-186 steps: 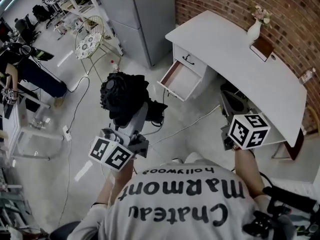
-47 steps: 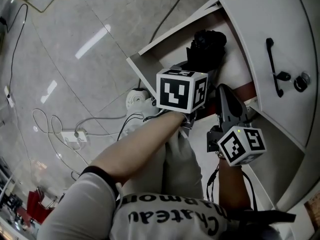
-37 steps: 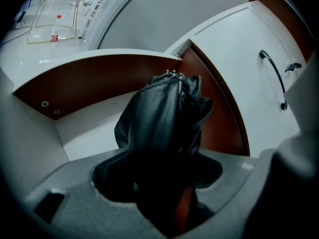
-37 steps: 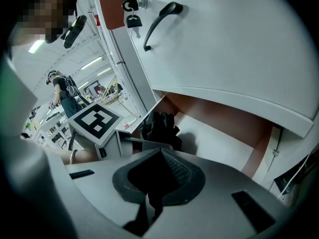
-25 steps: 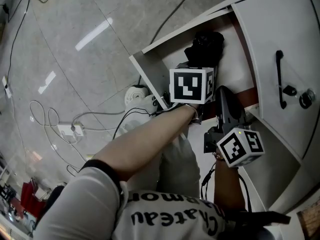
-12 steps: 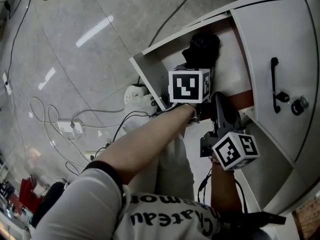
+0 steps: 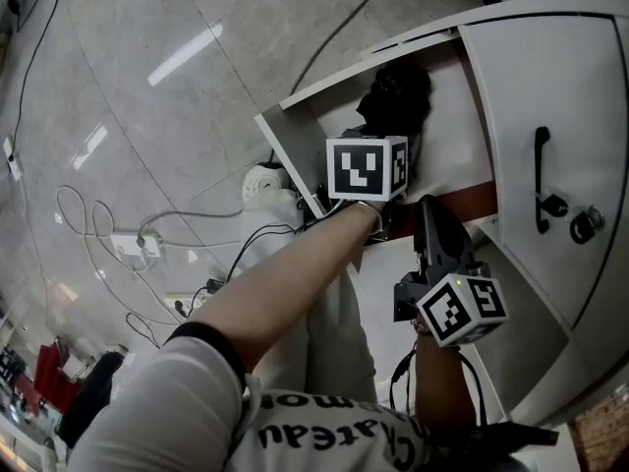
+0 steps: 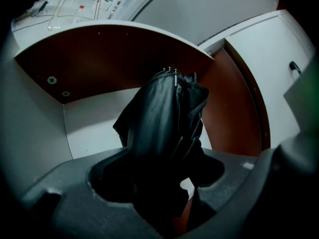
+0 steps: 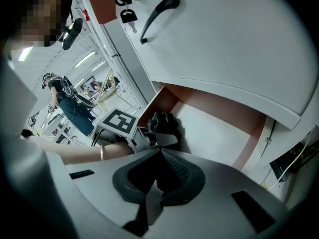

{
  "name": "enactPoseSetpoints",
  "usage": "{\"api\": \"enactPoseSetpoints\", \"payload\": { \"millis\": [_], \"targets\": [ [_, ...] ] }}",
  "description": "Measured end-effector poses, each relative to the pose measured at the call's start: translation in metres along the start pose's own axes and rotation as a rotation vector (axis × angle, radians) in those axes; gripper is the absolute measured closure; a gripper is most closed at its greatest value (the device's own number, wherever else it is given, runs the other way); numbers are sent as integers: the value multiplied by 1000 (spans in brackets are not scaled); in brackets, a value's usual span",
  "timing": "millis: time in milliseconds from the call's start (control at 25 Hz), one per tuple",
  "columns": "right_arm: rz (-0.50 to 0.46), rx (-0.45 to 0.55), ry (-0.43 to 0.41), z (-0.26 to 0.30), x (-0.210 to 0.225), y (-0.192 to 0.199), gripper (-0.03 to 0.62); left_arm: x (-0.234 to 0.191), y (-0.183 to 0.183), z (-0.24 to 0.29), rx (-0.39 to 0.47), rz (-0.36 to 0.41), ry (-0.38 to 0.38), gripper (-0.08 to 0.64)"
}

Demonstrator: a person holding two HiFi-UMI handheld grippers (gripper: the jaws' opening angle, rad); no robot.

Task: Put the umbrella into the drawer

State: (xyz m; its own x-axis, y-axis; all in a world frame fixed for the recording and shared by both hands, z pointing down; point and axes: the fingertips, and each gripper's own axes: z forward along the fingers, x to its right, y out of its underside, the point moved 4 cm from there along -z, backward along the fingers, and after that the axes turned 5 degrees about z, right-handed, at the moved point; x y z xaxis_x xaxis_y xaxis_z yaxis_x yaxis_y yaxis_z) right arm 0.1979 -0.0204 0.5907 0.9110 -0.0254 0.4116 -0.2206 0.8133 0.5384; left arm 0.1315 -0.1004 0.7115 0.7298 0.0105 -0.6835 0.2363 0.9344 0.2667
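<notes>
The black folded umbrella lies in the open white drawer, its tip toward the far brown wall. My left gripper reaches into the drawer, and the umbrella still sits between its jaws. Those jaws have just been opening; a sliver of drawer floor shows beside the right jaw of the left gripper. My right gripper hovers at the drawer's near edge, shut with nothing in it. The right gripper view shows its pads meeting, with the umbrella beyond.
A white cabinet door with a black handle and a key in its lock stands right of the drawer. Cables and a power strip lie on the tiled floor at left. A white shoe rests by the drawer's corner.
Several seconds ago the left gripper carried the umbrella over the floor, away from the desk; now the umbrella lies in the drawer. Within the last second the right gripper drew back slightly.
</notes>
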Motion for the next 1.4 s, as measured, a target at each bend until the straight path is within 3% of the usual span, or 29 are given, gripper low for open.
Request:
{"api": "enactPoseSetpoints", "payload": {
  "millis": [360, 680, 960, 1400],
  "targets": [
    [-6, 26, -6, 11, 3, -8, 578, -1, 2, 4, 30, 38, -16, 222],
    [-7, 33, 5, 15, 6, -5, 578, -1, 14, 5, 77, 118, -66, 224],
    [-15, 45, 2, 20, 6, -3, 578, -4, 16, 6, 125, 128, -109, 249],
    [24, 22, 30, 20, 6, -1, 578, -2, 9, 2, 156, 30, -26, 222]
  ]
}}
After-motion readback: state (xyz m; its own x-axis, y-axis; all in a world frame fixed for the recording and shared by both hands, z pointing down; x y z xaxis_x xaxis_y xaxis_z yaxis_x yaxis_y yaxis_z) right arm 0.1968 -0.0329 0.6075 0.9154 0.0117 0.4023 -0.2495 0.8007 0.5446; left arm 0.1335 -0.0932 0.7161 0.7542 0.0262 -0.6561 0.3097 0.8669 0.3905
